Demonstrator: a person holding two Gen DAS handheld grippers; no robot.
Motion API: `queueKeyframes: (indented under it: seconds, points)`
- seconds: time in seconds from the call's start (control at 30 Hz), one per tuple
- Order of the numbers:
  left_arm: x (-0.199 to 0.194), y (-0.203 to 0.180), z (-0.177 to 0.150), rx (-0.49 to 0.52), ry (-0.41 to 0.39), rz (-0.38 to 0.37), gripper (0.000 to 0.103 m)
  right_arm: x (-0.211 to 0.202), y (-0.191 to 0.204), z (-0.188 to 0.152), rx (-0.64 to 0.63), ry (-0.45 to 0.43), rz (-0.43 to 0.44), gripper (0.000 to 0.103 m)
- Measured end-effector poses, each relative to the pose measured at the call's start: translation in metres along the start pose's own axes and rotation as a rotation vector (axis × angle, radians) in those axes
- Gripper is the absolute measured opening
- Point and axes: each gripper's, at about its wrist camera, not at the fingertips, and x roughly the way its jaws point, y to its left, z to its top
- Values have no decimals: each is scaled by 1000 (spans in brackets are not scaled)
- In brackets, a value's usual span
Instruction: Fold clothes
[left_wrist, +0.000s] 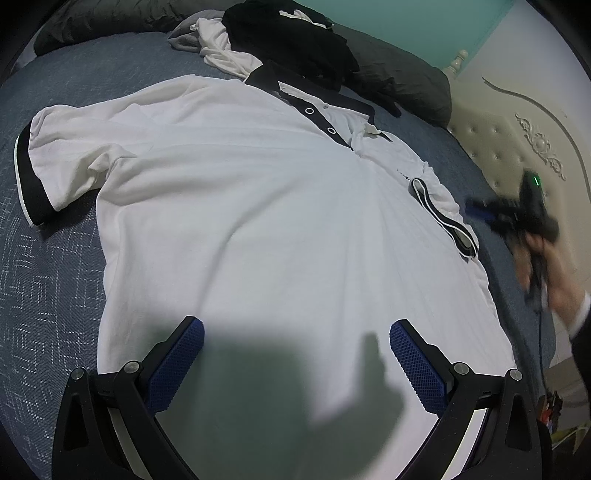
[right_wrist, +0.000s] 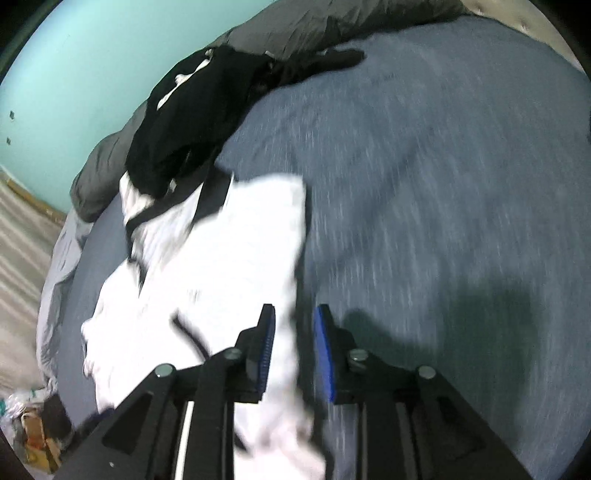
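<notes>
White cotton fills most of your left wrist view: the polo shirt (left_wrist: 258, 206) lies front-up and spread flat on the blue-grey bedspread (left_wrist: 48, 295). At the far left its sleeve (left_wrist: 48, 162) sticks out, ending in a black cuff with a thin white edge. Moving right, the black collar and button placket (left_wrist: 317, 114) point toward the head of the bed, and behind them a heap of black and white clothes (left_wrist: 291, 40) rests against a grey pillow (left_wrist: 402, 81). Your left gripper (left_wrist: 295, 358) hovers over the shirt's lower part with its blue pads wide apart and nothing between them; its shadow falls on the fabric just ahead. Further right, the other sleeve is folded in over the chest, its black cuff (left_wrist: 447, 218) lying near the shirt's right edge. Beyond that edge, your right hand (left_wrist: 550, 269) holds the right gripper (left_wrist: 480, 212) above the bedspread, blurred, in front of the tufted cream headboard (left_wrist: 491, 144).

In the right wrist view, also blurred, the shirt occupies the left half and bare bedspread the right. The right gripper's fingers stand a narrow gap apart; the shirt's edge runs through that gap, but you cannot tell whether the pads touch it.
</notes>
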Motion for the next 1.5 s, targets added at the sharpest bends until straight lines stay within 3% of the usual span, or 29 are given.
queueKeyframes:
  seconds: [0.23,0.3,0.37,0.57,0.73,0.83,0.93,1.0,1.13,1.4,1.5]
  points:
    - [0,-1,0,4,2,4,103,-1,-8,-42,35,5,65,22]
    - [0,0,0,3,3,3,103,0,-10,-46,44,-6,75,9]
    - [1,0,1,0,3,3,103,-3,-15,-50,76,-24,94,7]
    - [2,1,1,4,3,5,103,-11,-32,-62,169,-75,145,6]
    - [3,0,2,5,3,6,103,-15,-33,-64,174,-97,163,7]
    - [4,-1,2,7,4,7,103,-19,-25,-57,142,-110,125,10]
    - [3,0,1,5,4,5,103,-31,-17,-52,110,-161,66,22]
    - [2,0,1,4,4,3,103,-39,-11,-50,83,-192,51,22]
    - [2,0,1,3,4,2,103,-38,13,-48,1,-171,56,22]
    - [3,0,2,1,8,1,103,12,30,-51,-38,-26,-15,22]
    - [3,0,2,3,8,2,103,10,32,-51,-24,-61,-8,22]
